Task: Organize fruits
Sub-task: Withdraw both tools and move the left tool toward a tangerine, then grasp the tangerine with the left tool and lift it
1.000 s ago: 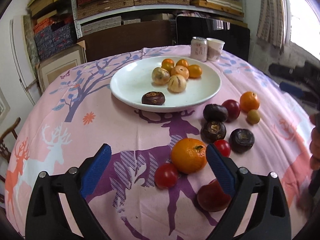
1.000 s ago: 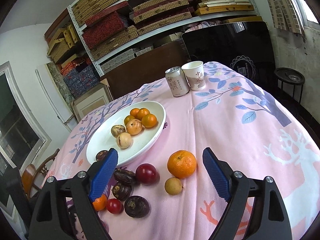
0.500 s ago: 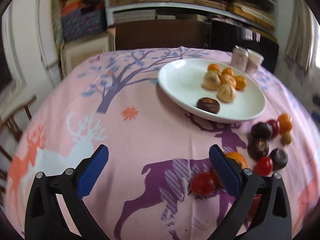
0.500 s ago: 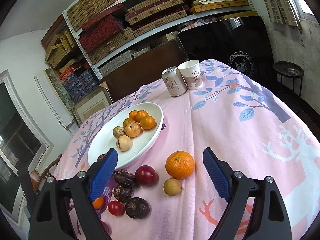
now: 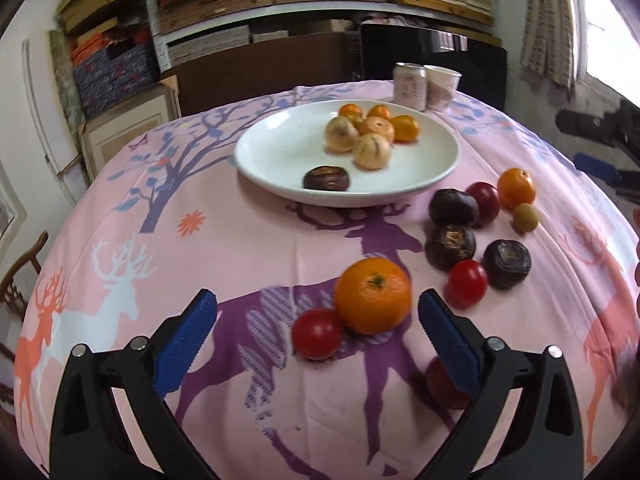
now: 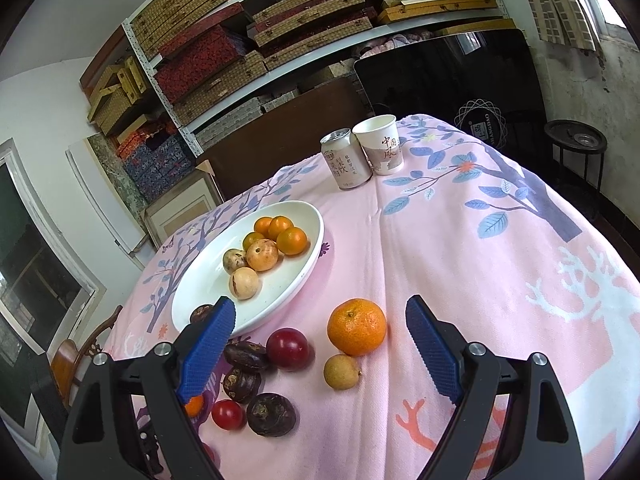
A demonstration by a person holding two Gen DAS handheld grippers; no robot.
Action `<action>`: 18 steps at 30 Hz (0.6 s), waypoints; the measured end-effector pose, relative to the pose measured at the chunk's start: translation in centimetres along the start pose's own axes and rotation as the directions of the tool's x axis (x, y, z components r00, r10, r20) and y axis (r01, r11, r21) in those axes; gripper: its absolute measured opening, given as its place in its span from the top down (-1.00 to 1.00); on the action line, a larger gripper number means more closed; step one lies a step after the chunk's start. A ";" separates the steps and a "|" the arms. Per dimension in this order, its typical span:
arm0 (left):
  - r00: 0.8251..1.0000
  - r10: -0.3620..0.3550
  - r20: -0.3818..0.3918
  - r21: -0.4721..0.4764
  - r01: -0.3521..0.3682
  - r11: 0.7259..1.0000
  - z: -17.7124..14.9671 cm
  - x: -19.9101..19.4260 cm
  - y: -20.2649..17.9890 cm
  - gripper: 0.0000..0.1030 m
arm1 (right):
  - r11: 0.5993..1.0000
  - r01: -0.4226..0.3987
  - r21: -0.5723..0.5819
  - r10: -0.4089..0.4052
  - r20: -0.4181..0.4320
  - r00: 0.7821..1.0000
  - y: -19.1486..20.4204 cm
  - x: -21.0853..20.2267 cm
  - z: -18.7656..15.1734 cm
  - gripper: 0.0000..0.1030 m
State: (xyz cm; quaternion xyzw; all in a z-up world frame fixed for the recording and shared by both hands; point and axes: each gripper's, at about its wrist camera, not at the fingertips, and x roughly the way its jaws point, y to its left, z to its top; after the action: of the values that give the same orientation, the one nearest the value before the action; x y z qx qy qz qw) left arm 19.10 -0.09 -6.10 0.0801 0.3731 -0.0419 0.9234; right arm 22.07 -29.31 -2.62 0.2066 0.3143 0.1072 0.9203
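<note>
- Left gripper (image 5: 318, 322): jaws wide apart, just finished opening, nothing between the pads.
- Big orange (image 5: 373, 295) sits on the worktop (image 5: 240, 248) dead ahead of your left jaws, off-centre toward the right pad. Round, so no long axis to line up.
- Tomato (image 5: 317, 333) touches the orange on its near left side and also lies inside the jaw span. Shift right or you'll likely clamp both.
- Right gripper (image 6: 320, 334): jaws apart, empty. A second orange (image 6: 357, 327) lies ahead of them, right of centre.
- Plate (image 5: 280, 152) lies beyond the orange, slightly left, with fruit already on it.
- Left hand looks best placed for the big orange.
</note>
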 end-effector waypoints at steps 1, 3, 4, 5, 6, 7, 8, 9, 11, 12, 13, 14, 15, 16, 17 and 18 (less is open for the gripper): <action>1.000 -0.002 0.001 0.014 0.002 1.000 0.0 0.1 -0.4 -0.92 | 1.000 -0.002 0.000 0.002 0.000 1.000 0.0 0.0 0.0 -0.71; 1.000 -0.008 -0.008 0.042 0.008 0.999 0.1 0.7 -1.0 -0.91 | 1.000 -0.001 -0.006 0.001 0.003 1.000 0.1 -0.1 0.0 -0.71; 1.000 -0.020 -0.018 0.046 0.021 0.999 0.2 1.0 -1.2 -0.90 | 1.000 -0.002 -0.007 0.002 0.004 1.000 0.2 -0.1 0.0 -0.71; 0.999 -0.034 -0.027 0.045 0.035 0.998 0.3 1.3 -1.2 -0.80 | 1.000 -0.003 -0.006 0.003 0.004 1.000 0.2 -0.1 0.0 -0.71; 0.997 -0.072 -0.040 0.032 0.073 0.997 0.5 1.6 -1.1 -0.49 | 1.000 -0.004 -0.005 0.004 0.004 1.000 0.2 -0.1 0.0 -0.71; 0.993 -0.108 -0.056 0.015 0.109 0.994 0.7 1.9 -0.9 -0.35 | 1.000 -0.004 -0.005 0.004 0.004 1.000 0.2 -0.1 0.0 -0.71; 0.986 -0.148 -0.076 -0.011 0.148 0.989 0.8 2.4 -0.6 -0.16 | 1.000 -0.004 -0.004 0.004 0.004 1.000 0.2 -0.1 0.0 -0.71; 0.983 -0.166 -0.084 -0.031 0.164 0.986 1.0 2.7 -0.4 -0.08 | 1.000 -0.003 -0.004 0.003 0.005 1.000 0.2 -0.1 0.0 -0.71; 0.979 -0.184 -0.090 -0.039 0.181 0.983 1.1 3.0 -0.2 -0.01 | 1.000 -0.003 -0.003 0.003 0.004 1.000 0.2 -0.1 0.0 -0.71; 0.977 -0.192 -0.091 -0.040 0.189 0.981 1.0 3.1 -0.3 0.03 | 1.000 -0.003 -0.003 0.003 0.004 1.000 0.2 -0.1 0.0 -0.71; 0.975 -0.201 -0.092 -0.036 0.198 0.979 1.0 3.0 -0.5 0.07 | 1.000 -0.003 -0.004 0.003 0.004 1.000 0.2 -0.1 0.0 -0.71; 0.972 -0.216 -0.094 -0.029 0.214 0.976 0.9 2.9 -0.8 0.12 | 1.000 -0.003 -0.005 0.003 0.003 1.000 0.2 -0.1 0.0 -0.71; 0.969 -0.229 -0.096 -0.025 0.228 0.973 0.9 2.9 -1.0 0.13 | 1.000 -0.004 -0.006 0.004 0.004 1.000 0.2 -0.1 0.0 -0.71; 0.967 -0.234 -0.097 -0.022 0.233 0.972 0.9 2.7 -1.2 0.13 | 1.000 -0.002 -0.007 0.002 0.003 1.000 0.2 -0.1 0.0 -0.71; 0.967 -0.234 -0.097 -0.017 0.233 0.972 0.8 2.6 -1.2 0.13 | 1.000 0.000 -0.008 0.000 0.000 1.000 0.2 -0.1 0.0 -0.71; 0.969 -0.227 -0.096 -0.017 0.226 0.974 0.8 2.5 -1.1 0.14 | 1.000 0.000 -0.008 0.000 -0.004 1.000 0.2 0.0 0.0 -0.71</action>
State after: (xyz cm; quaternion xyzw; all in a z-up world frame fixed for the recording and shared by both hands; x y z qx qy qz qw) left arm 21.25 -1.32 -7.42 0.0360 0.4244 -0.1420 0.8935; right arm 22.04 -29.16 -2.56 0.2028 0.3159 0.1091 0.9204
